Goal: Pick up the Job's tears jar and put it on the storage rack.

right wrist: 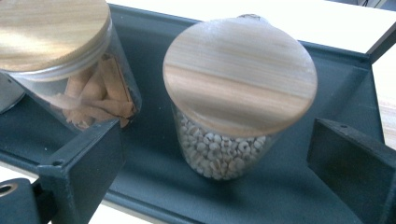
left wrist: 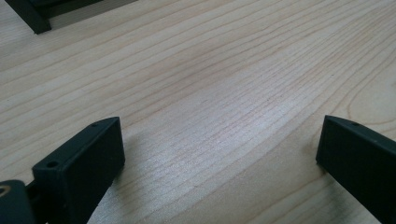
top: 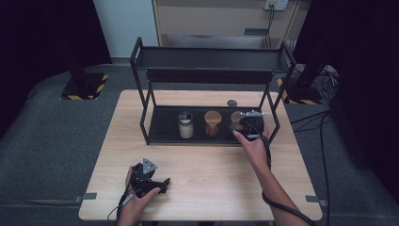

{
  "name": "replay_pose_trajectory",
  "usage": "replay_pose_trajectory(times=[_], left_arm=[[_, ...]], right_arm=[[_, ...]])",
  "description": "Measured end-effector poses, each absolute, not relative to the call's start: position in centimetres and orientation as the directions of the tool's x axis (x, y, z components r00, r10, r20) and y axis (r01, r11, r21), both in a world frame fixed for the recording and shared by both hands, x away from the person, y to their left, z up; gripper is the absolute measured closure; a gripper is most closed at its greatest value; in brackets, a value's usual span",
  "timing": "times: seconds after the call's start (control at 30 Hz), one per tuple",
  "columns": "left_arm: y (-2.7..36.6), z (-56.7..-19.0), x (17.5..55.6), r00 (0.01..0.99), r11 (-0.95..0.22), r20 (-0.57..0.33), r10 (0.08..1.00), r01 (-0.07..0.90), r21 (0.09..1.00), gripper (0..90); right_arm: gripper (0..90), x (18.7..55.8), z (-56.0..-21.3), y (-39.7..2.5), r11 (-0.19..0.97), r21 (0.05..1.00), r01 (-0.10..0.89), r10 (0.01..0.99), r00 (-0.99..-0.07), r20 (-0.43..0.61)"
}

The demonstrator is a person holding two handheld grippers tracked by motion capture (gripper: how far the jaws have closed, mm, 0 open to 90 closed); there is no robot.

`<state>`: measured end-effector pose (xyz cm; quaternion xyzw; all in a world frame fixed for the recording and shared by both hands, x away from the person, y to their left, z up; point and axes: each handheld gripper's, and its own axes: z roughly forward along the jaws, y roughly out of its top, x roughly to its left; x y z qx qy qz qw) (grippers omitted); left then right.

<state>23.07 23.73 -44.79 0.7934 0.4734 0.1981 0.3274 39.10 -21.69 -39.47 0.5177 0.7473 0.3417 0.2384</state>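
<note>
— Black jaws of the right gripper (right wrist: 219, 154) are held wide apart on either side of the bean jar (right wrist: 238, 100), and nothing is gripped yet. Why is it held so?

— A grasp around the glass, below the wooden lid (right wrist: 240, 74), seems to be intended. The jar is stood upright at the right end of the rack (top: 160, 129), on its lower shelf, just beside the jar of brown sticks (right wrist: 70, 60).

— And further out?

— A third jar (top: 186, 125), filled with something white, is stood at the left of the row. The left gripper (left wrist: 219, 154) is rested low over the bare table (left wrist: 210, 70), jaws apart and empty, probably parked out of the way.

— Can any writing be read?

— No label or brand can be made out on the jars or lids.
</note>
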Motion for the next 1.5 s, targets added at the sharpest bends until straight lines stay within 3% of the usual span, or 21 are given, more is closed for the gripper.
replay_pose_trajectory(times=[1.5], left_arm=[[23.7, -44.8, 23.1, 0.473, -0.337, 0.004, 0.881, 0.622, 0.707, 0.0]], right_arm=[[4.2, 35.0, -39.0, -23.8, 0.230, 0.772, 0.592, 0.928, -0.373, 0.010]])
